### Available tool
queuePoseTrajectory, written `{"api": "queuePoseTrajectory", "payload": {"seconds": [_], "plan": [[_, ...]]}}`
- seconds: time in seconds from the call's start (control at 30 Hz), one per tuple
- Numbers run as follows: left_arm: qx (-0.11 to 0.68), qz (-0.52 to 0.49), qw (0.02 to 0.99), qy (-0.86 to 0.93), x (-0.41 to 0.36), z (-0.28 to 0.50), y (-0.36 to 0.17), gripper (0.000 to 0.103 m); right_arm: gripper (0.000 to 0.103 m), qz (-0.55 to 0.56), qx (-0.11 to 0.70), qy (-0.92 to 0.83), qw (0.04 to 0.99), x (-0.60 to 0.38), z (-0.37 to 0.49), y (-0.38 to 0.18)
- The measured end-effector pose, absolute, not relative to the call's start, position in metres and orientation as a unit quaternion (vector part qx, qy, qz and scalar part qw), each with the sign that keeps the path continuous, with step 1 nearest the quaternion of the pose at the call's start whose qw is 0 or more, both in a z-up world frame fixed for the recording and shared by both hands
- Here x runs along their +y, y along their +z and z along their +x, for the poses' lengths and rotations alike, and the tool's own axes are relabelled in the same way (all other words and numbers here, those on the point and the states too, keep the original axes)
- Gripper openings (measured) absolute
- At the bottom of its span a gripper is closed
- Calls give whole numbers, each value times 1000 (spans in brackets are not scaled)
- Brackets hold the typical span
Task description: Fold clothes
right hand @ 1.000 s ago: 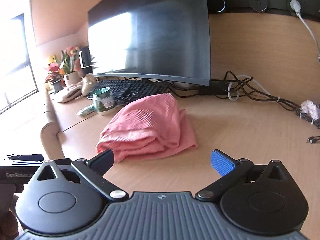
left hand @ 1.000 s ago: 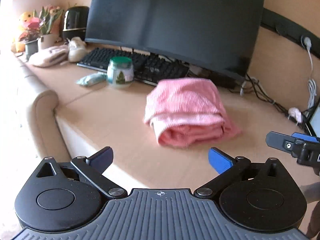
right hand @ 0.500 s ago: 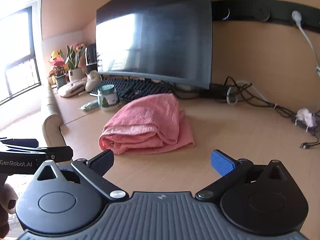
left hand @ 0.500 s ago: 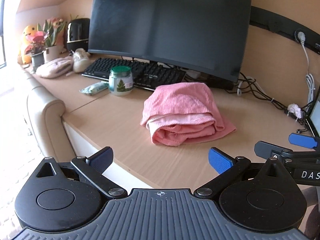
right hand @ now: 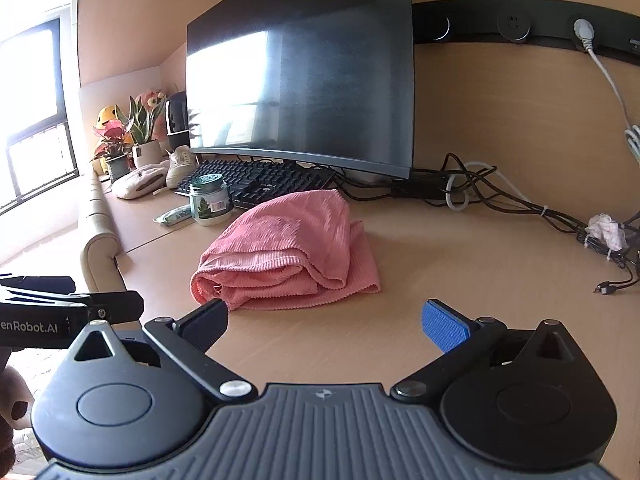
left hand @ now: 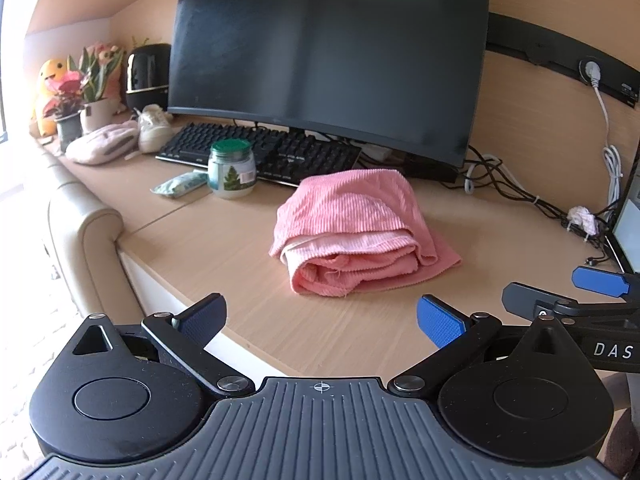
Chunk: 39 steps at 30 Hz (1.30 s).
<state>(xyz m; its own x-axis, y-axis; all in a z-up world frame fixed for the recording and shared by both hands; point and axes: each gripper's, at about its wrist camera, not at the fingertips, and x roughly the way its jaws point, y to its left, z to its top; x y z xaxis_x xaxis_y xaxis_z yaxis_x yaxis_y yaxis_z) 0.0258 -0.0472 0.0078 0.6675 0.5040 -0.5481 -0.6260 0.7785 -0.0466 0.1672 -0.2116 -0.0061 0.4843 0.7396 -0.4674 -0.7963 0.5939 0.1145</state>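
A pink ribbed garment (left hand: 356,232) lies folded in a thick bundle on the wooden desk (left hand: 500,240), in front of the monitor. The same pink garment (right hand: 288,252) shows in the right wrist view. My left gripper (left hand: 320,318) hangs open near the desk's front edge, short of the bundle, with nothing between its blue pads. My right gripper (right hand: 326,320) is open too and holds nothing; it sits a little in front of the bundle. In the left wrist view the right gripper's fingers (left hand: 596,282) reach in from the right edge.
A large dark monitor (left hand: 328,52) and a black keyboard (left hand: 260,152) stand behind the garment. A green-lidded jar (left hand: 232,170) and a small packet (left hand: 180,184) lie to the left. Cables (right hand: 500,196) trail along the right. Plants (left hand: 86,92) and a shoe (left hand: 154,128) crowd the far left.
Both grippers have pulled back and risen away from the folded garment, so it looks smaller and farther. The garment itself has not moved. Both stay open.
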Motion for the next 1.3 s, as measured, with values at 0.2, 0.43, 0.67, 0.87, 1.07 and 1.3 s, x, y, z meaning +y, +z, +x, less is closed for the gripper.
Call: {"api": "queuePoseTrajectory", "payload": {"seconds": [0.2, 0.43, 0.67, 0.87, 1.07, 1.3], "plan": [[263, -123, 905, 311, -47, 26, 7, 103, 103, -57, 247, 439, 862, -212, 169, -8], [262, -127, 905, 310, -46, 23, 7, 103, 103, -63, 246, 447, 858, -208, 165, -7], [267, -138, 904, 304, -45, 23, 5, 103, 103, -65, 250, 443, 858, -209, 164, -8], [272, -143, 904, 298, -44, 23, 5, 103, 103, -67, 249, 445, 858, -207, 163, -8], [274, -147, 902, 301, -43, 22, 5, 103, 103, -67, 254, 443, 857, -207, 164, -9], [281, -143, 902, 295, -50, 28, 1, 103, 103, -69, 257, 432, 862, -216, 165, -11]]}}
